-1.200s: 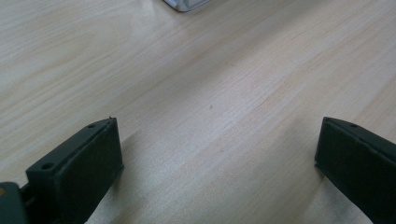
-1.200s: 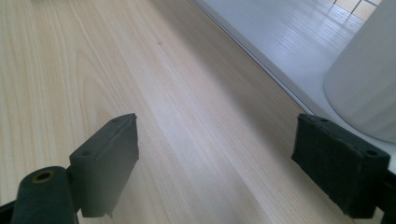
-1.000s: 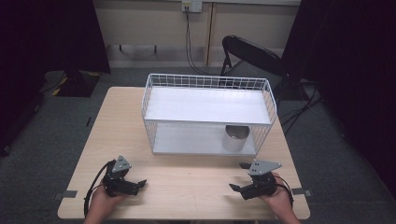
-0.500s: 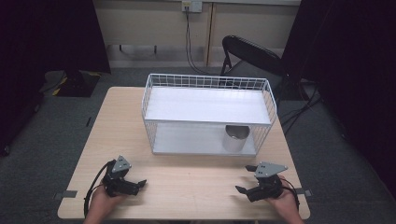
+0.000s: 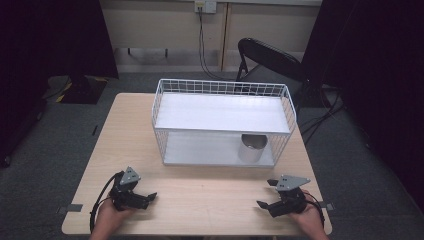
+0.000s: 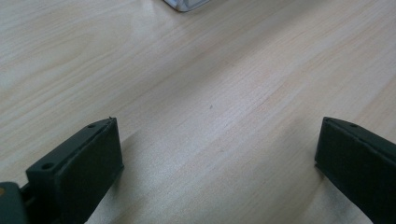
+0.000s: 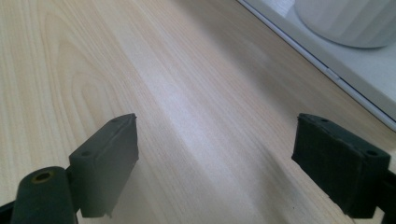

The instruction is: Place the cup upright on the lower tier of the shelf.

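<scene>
A white wire rack (image 5: 222, 86) with two shelves stands at the middle of the wooden table (image 5: 205, 185). On its lower shelf, at the right end, sits a pale round cup (image 5: 252, 148). My left gripper (image 5: 149, 199) rests near the front left edge, open, nothing between its jaws (image 6: 219, 144). Over at the front right, my right gripper (image 5: 266, 193) is open and empty too (image 7: 217, 149). In the right gripper view the cup (image 7: 350, 18) and the rack's base edge (image 7: 327, 70) lie ahead to the right. A corner of the rack (image 6: 187, 3) peeks in at the top of the left gripper view.
A black folding chair (image 5: 270, 57) stands behind the table at the right. Cables hang from a wall socket (image 5: 205, 6) at the back. Bare tabletop stretches between the grippers and the rack. Bits of tape (image 5: 67, 208) mark the table's front corners.
The right gripper has slid a little to the right and toward the front edge. The left gripper has hardly moved.
</scene>
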Demonstrator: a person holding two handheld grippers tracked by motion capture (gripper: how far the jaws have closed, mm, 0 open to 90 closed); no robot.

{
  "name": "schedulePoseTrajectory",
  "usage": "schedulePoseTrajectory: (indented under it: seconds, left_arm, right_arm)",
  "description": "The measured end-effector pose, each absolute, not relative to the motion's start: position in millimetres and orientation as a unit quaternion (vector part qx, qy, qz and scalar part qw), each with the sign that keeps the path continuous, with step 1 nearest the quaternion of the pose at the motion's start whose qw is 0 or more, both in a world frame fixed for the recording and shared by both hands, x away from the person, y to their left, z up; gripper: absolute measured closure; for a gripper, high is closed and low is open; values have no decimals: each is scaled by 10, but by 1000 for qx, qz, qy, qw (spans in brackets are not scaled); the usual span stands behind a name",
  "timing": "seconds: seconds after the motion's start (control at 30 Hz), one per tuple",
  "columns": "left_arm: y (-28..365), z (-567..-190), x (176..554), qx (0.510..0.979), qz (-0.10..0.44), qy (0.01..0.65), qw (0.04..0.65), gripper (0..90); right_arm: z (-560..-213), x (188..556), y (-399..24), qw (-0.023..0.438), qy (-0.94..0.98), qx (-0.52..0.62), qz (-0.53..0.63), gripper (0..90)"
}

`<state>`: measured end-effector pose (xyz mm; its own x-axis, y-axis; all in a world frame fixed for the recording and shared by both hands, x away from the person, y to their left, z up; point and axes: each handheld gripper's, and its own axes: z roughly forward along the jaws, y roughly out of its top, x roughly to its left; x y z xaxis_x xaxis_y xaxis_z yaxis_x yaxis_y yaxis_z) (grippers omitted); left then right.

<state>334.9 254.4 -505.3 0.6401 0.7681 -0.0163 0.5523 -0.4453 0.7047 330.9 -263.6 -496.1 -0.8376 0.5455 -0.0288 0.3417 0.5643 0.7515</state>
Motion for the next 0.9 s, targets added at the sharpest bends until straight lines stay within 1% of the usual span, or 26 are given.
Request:
schedulePoseTrajectory:
  seconds: [0.23,0.43,0.9]
  left_arm:
    - [2544,-5053,3349,836,155,395,348,0]
    - [2544,-5053,3349,836,155,395,348,0]
    - [2544,-5054,3349,836,155,395,349,0]
  right_arm:
    - [-5034,3324,-2661,128,882,258,373,130]
    - [-5062,3336,-2707,115,877,271,379,124]
    - [-5072,3338,-2717,115,876,271,382,119]
